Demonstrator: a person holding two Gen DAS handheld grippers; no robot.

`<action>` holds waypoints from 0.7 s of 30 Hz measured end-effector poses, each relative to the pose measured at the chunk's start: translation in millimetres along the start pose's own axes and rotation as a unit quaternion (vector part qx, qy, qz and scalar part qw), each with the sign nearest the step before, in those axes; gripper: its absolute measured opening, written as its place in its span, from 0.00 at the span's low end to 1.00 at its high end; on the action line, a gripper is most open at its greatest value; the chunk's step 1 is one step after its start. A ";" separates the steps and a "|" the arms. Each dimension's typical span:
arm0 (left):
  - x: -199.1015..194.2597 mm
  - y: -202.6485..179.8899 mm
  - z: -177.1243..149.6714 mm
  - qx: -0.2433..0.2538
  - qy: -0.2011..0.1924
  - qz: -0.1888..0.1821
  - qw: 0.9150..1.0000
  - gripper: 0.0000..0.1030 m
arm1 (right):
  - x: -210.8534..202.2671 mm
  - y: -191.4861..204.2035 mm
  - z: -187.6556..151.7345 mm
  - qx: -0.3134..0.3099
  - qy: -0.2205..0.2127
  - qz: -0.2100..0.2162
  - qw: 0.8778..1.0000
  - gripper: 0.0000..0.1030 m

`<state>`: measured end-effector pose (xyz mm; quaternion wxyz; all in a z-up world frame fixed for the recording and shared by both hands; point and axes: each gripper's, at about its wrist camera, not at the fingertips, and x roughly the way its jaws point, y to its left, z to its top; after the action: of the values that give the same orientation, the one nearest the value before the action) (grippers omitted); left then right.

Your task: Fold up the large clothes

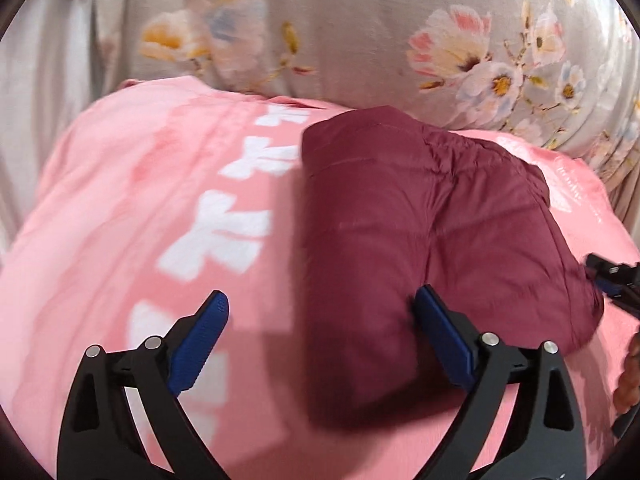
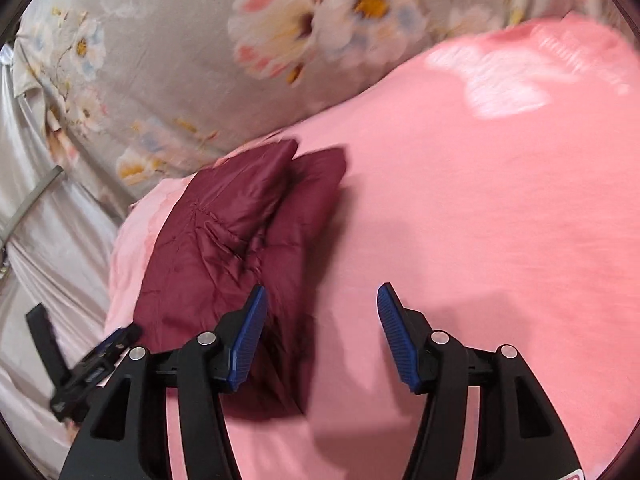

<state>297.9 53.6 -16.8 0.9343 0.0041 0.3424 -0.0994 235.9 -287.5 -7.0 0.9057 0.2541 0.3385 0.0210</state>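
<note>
No text, label, brand or number can be read in either view. The pink blanket (image 1: 120,208) carries large white marks (image 1: 224,232) at about 9 o'clock in the left wrist view, but they are blurred shapes, not legible characters. Fine pale script (image 1: 576,196) sits on the same blanket at about 3 o'clock, too small and smeared to make out. In the right wrist view similar faint lettering (image 2: 576,52) shows at 1 o'clock, also unreadable.
</note>
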 end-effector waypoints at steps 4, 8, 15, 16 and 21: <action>-25.4 -15.8 4.1 -0.006 0.013 0.046 0.999 0.89 | -39.3 55.6 -14.2 -0.094 -0.037 -0.021 0.995 0.31; -25.1 -37.6 1.4 -0.019 0.033 0.044 0.998 0.89 | -27.4 106.9 -37.9 -0.170 -0.030 -0.052 0.984 0.26; 0.1 -44.1 -20.3 -0.042 0.061 0.059 0.996 0.90 | 21.2 94.7 -56.7 -0.154 0.013 -0.111 0.982 0.12; 3.7 -42.9 -24.1 -0.045 0.061 0.056 0.996 0.91 | 24.7 87.0 -58.8 -0.140 0.020 -0.112 0.984 0.12; 16.0 -40.0 -34.2 -0.052 0.062 0.050 0.995 0.94 | 39.6 76.1 -65.5 -0.127 0.038 -0.113 0.985 0.11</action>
<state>280.4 14.1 -50.9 0.9140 -0.0216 0.4037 -0.0344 235.7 -183.8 -36.8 0.9136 0.0963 0.3939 -0.0295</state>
